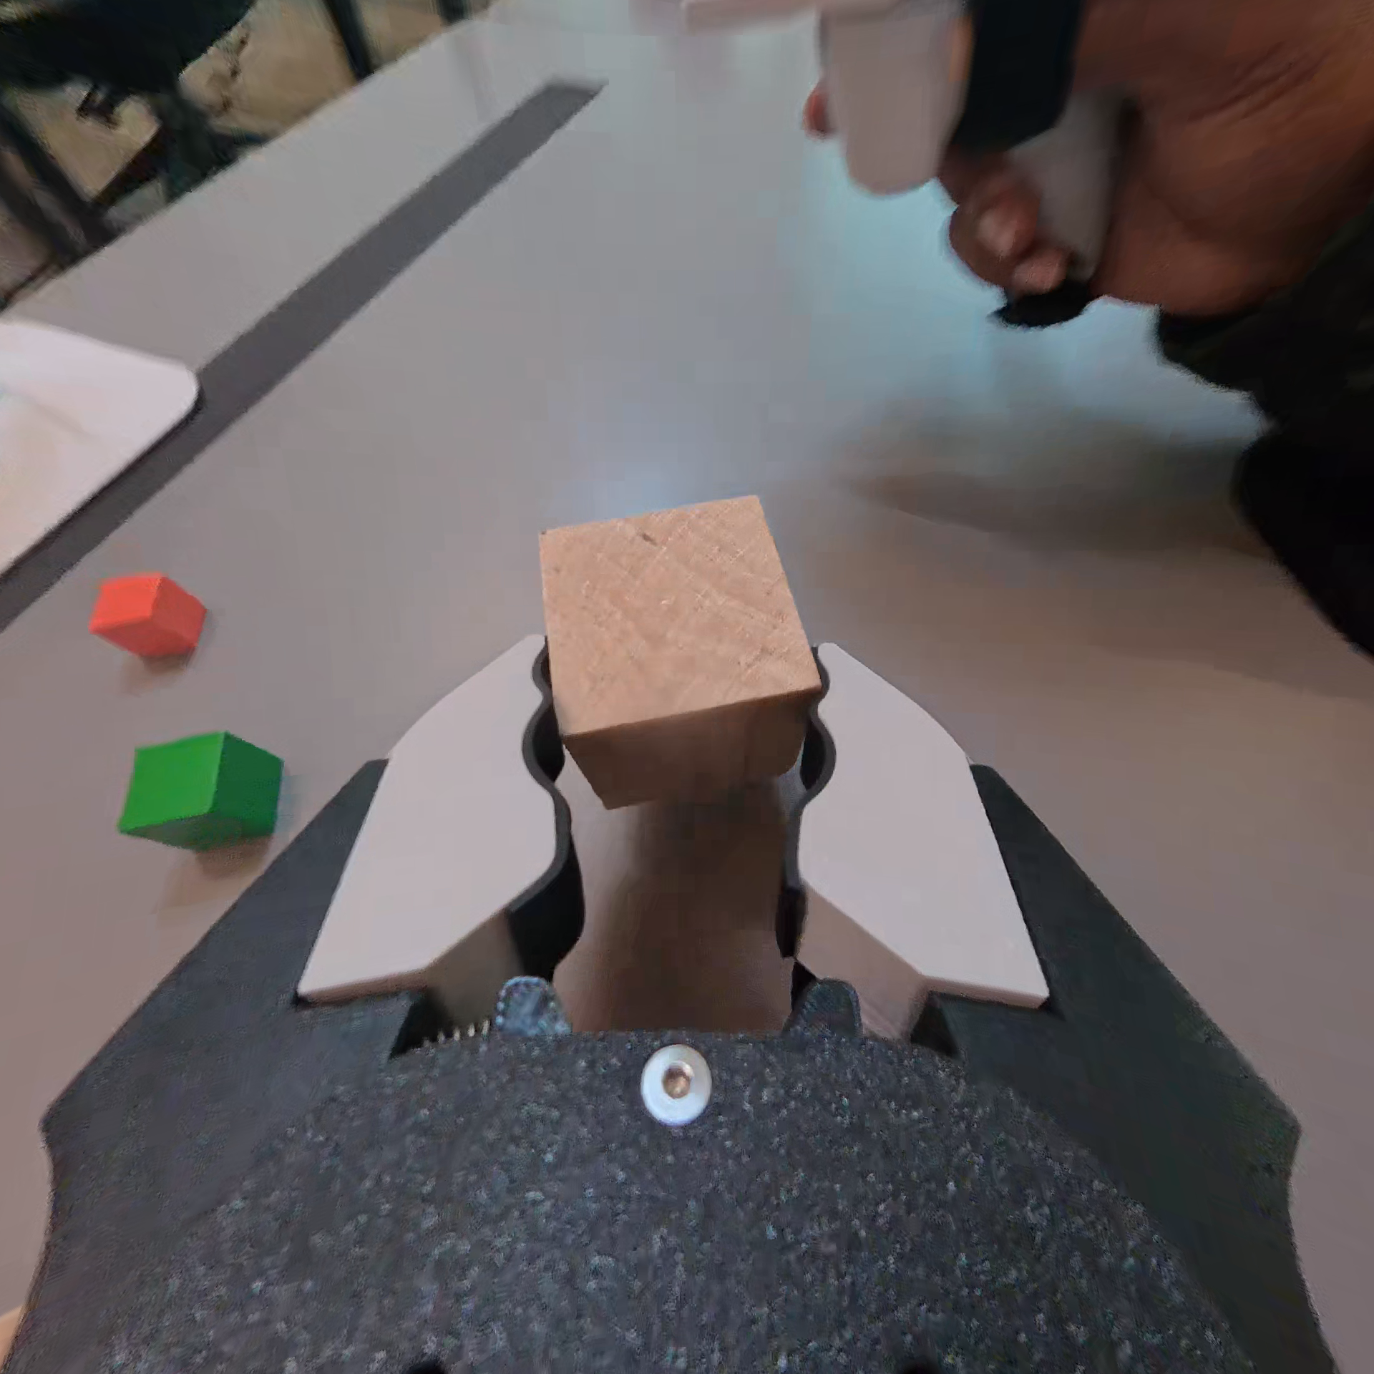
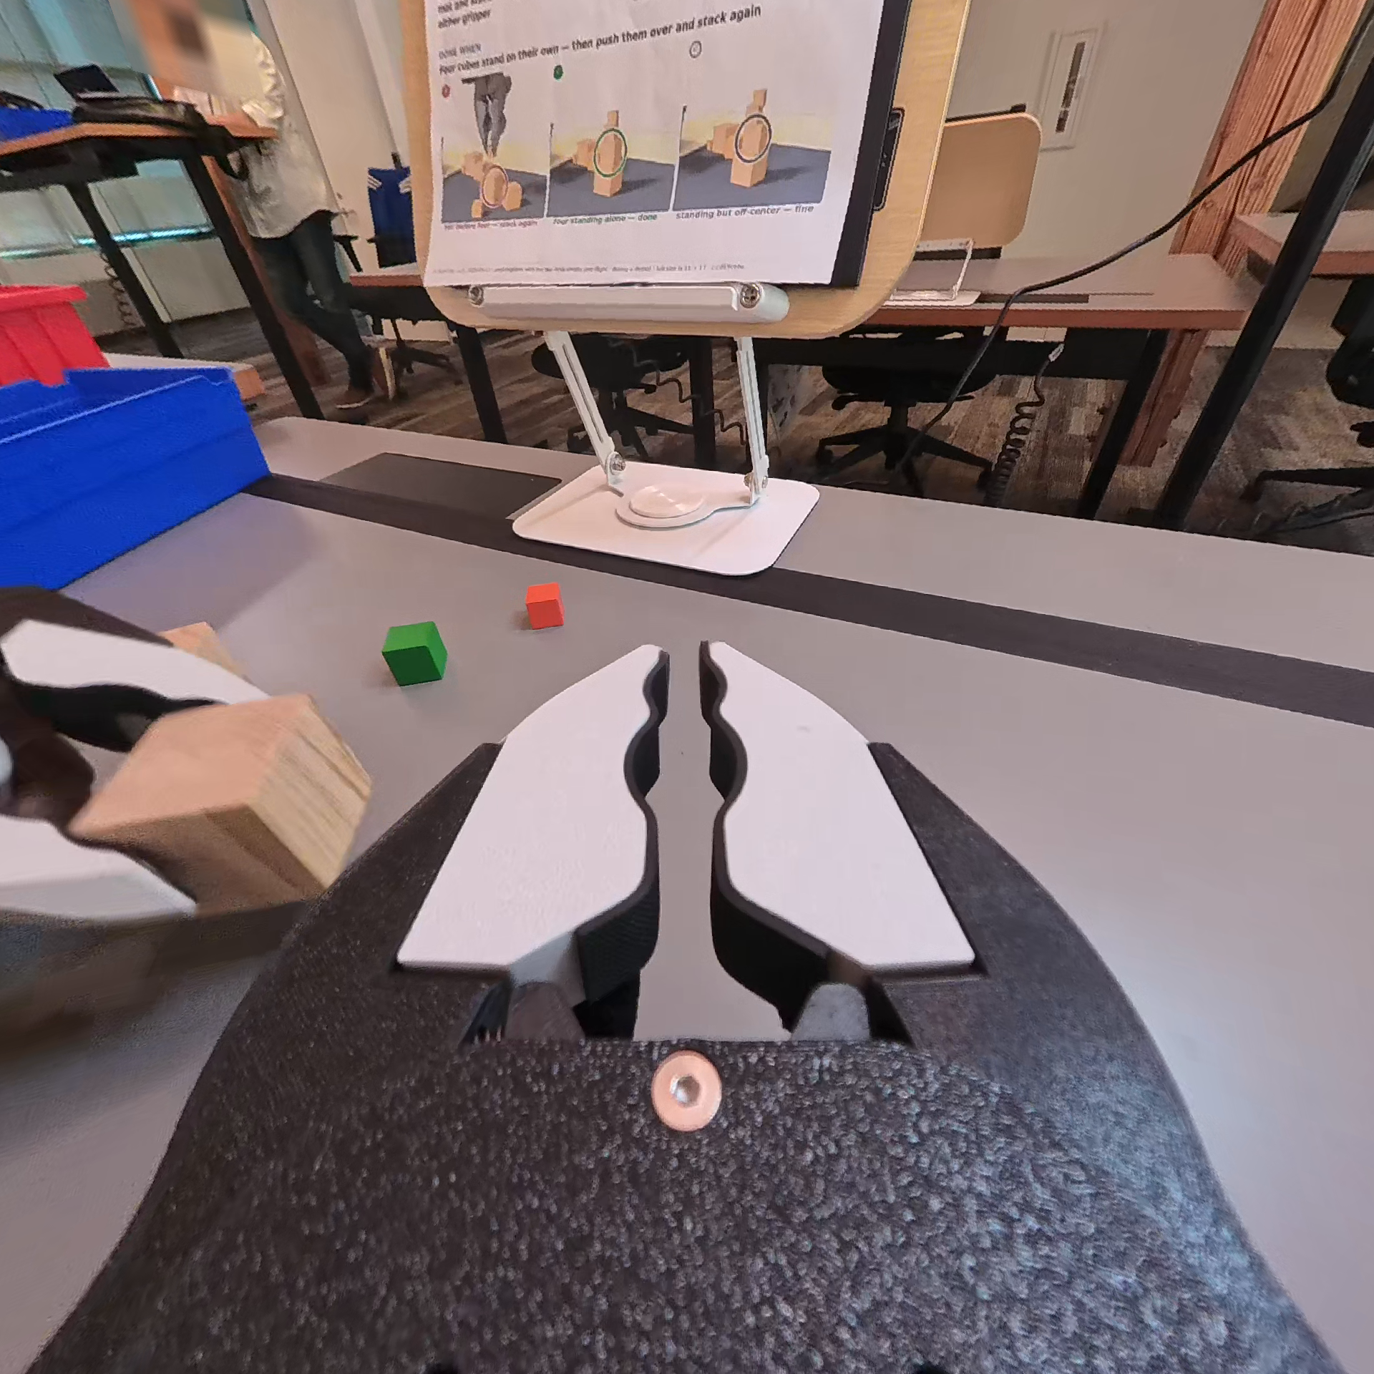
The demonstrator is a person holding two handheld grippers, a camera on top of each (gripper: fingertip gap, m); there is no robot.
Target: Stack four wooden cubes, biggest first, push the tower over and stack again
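Between left hand-held gripper (image 1: 678, 654) fingers, wooden cube (image 1: 669, 624)

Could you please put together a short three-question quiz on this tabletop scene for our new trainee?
1. True or false: the left gripper has a wooden cube between its fingers.
2. Which small cube lies nearer the white stand base: the green cube or the red cube?
3. Fill in: nothing sits between the right gripper's fingers, which are nearly ____.

Key: 1 true; 2 the red cube; 3 closed.
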